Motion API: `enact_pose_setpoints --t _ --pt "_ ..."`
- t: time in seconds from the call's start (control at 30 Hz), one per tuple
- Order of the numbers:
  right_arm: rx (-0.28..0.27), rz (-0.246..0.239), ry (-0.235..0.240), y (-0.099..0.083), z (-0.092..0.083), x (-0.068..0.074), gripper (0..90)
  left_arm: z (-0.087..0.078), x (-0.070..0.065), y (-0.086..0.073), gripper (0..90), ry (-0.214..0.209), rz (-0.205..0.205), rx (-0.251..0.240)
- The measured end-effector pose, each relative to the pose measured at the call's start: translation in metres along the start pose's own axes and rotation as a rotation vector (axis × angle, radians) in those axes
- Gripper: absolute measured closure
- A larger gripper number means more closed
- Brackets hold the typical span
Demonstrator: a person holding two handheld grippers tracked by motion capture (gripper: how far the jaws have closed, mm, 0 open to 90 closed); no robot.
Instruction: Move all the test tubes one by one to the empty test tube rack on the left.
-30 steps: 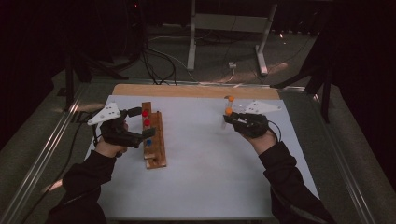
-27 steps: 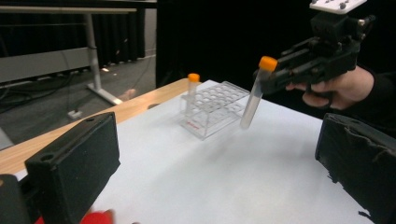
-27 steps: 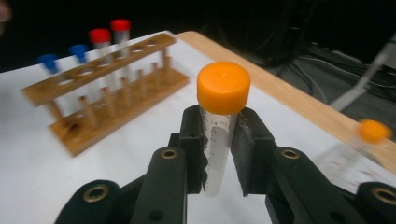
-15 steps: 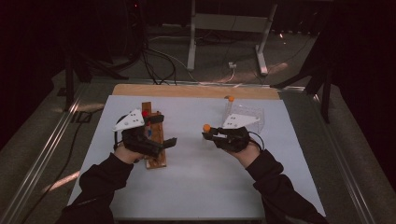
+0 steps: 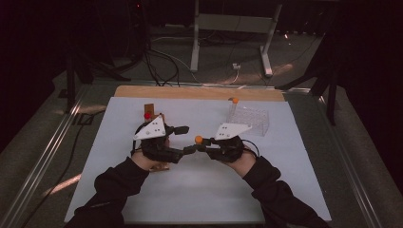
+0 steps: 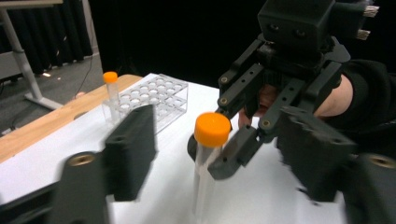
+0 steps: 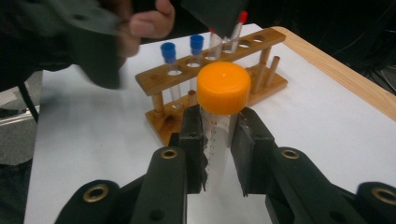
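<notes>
Orange-capped and clear, the tube (image 7: 219, 121) stands upright in the right hand-held gripper (image 5: 202, 146), whose jaws are clamped on its body just below the cap, above the middle of the white counter (image 5: 199, 190). The left hand-held gripper (image 5: 183, 141) faces it from close by; its jaws have just been closing, with the tube between them in the left gripper view, yet they stand apart and do not press on it. A wooden rack (image 7: 210, 79) with blue-capped and red-capped tubes sits toward the counter's left side, just behind the left hand (image 5: 149, 159). A clear plastic rack (image 5: 248, 118) stands near the far right corner, with another orange-capped tube (image 5: 234, 105) upright at its far left end.
</notes>
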State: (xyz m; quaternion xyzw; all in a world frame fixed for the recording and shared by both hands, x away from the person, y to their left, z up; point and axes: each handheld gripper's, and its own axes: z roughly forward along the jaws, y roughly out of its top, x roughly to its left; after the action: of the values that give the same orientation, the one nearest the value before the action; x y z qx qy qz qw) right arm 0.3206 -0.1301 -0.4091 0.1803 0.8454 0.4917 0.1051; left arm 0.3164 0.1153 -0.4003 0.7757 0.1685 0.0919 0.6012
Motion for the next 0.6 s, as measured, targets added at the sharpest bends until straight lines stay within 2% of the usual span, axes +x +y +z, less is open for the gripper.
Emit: enact_pose_setpoints --t 0.13,0.4,0.53,0.6 --pt "-0.003 0.003 0.011 0.002 0.001 0.002 75.3 0.004 -0.001 0.0 44.6 -0.008 0.018 0.007" --pt "-0.006 0.005 0.015 0.003 0.002 0.003 75.3 0.01 -0.004 -0.001 63.2 0.009 0.049 0.014" --pt "-0.005 0.002 0.014 0.003 0.002 0.003 75.3 0.011 -0.003 0.0 70.3 0.014 0.057 0.017" --pt "-0.006 0.01 0.012 0.004 0.001 0.003 75.3 0.011 -0.003 0.0 71.1 0.021 0.062 0.015"
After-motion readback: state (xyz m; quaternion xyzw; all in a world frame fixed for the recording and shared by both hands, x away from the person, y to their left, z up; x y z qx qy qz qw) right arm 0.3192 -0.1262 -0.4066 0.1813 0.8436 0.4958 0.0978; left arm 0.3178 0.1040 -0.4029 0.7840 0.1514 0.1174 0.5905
